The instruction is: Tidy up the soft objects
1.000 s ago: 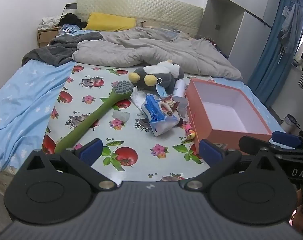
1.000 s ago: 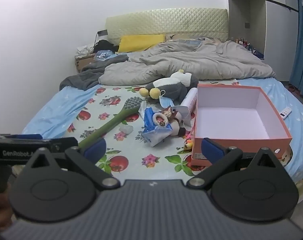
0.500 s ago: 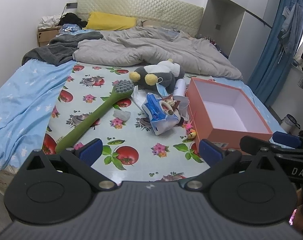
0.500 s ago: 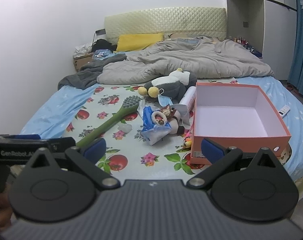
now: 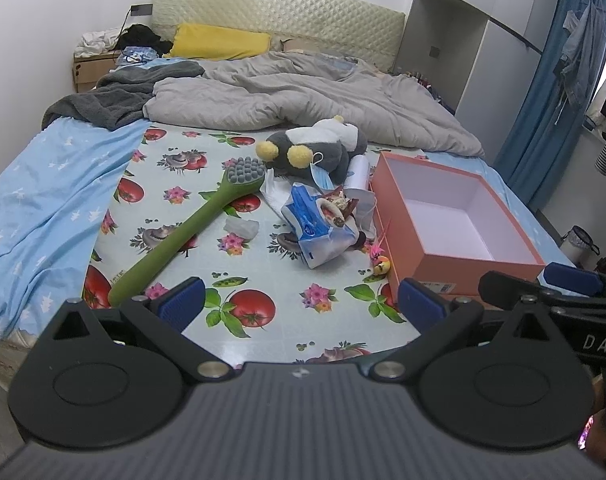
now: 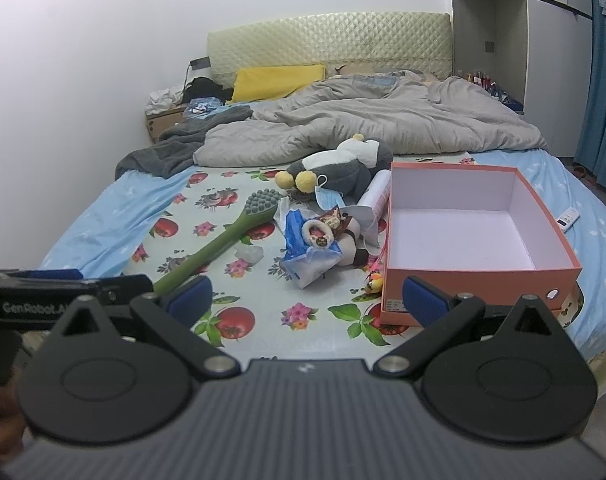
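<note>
Left tongs (image 5: 301, 306) and right tongs (image 6: 307, 300): both spread wide, gripping nothing; held low at the foot of the bed (image 5: 263, 316). Orange box (image 6: 479, 236), ahead and right of the tongs, is empty; judged status: nothing sorted yet. Plush toy (image 5: 319, 148), tissue pack (image 5: 319, 232) and green brush (image 5: 191, 232) lie ahead, left of the box; all remain. Right view alone shows a white remote (image 6: 568, 214) beyond the box; left view alone shows hanging clothes (image 5: 579, 52).

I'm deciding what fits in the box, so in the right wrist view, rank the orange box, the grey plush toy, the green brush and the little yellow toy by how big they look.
1. orange box
2. green brush, longest but thin; grey plush toy, bulkier but farther off: unsure between them
3. little yellow toy
</note>
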`<act>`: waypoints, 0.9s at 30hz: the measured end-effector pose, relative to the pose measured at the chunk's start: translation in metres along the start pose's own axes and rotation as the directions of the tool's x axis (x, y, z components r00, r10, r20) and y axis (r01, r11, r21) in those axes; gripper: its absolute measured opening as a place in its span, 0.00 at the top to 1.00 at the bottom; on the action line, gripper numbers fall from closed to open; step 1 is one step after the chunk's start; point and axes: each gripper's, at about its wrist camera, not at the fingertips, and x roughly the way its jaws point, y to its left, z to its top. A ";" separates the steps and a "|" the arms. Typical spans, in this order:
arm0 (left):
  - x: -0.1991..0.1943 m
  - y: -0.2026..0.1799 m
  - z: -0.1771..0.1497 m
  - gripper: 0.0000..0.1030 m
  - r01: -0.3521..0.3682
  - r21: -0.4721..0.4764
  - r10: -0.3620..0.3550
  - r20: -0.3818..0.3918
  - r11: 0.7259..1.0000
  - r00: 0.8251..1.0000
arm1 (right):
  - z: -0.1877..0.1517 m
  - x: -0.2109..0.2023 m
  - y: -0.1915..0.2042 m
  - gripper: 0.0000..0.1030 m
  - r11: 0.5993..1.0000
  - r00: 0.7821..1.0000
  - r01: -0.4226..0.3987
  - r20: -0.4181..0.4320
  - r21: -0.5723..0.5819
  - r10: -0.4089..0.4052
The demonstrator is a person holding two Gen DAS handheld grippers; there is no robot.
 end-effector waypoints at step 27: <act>0.000 0.000 0.000 0.00 -0.001 0.001 0.001 0.001 1.000 1.000 | -0.003 0.000 -0.002 0.00 1.000 1.000 0.002 -0.005 0.014 -0.002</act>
